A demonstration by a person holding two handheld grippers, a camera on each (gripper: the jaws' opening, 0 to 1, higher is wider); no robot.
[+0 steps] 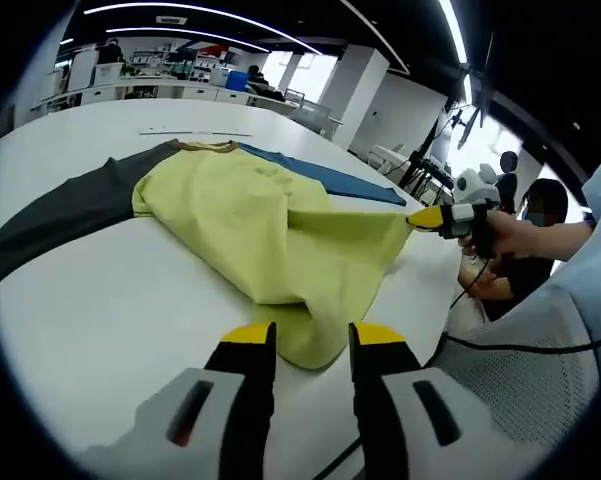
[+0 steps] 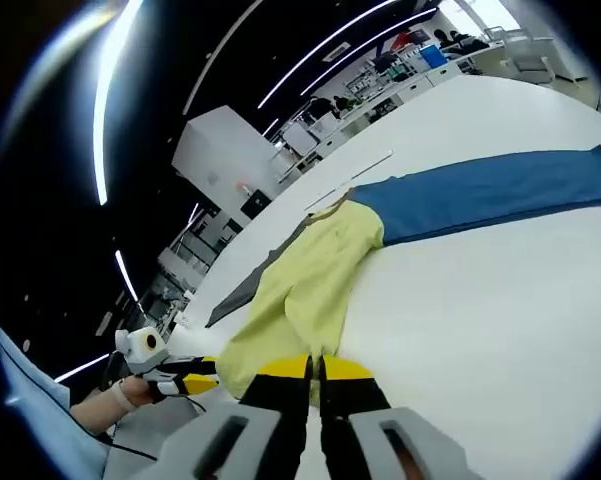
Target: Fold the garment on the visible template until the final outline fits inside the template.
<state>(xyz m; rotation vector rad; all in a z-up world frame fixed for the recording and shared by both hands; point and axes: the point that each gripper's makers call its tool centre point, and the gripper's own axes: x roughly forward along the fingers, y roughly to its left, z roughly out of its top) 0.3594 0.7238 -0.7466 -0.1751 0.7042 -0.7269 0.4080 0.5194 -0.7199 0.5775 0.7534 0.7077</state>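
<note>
Left gripper view: my left tool gapes above the white tabletop. My right tool pinches the yellow shirt's hem; its blue sleeve sprawls. Office desks sit beyond.

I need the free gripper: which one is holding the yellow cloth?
The right gripper, shut on the yellow garment's edge. The left gripper stands open, gripping nothing.

Yellow-tipped black hand-held gripper
</note>
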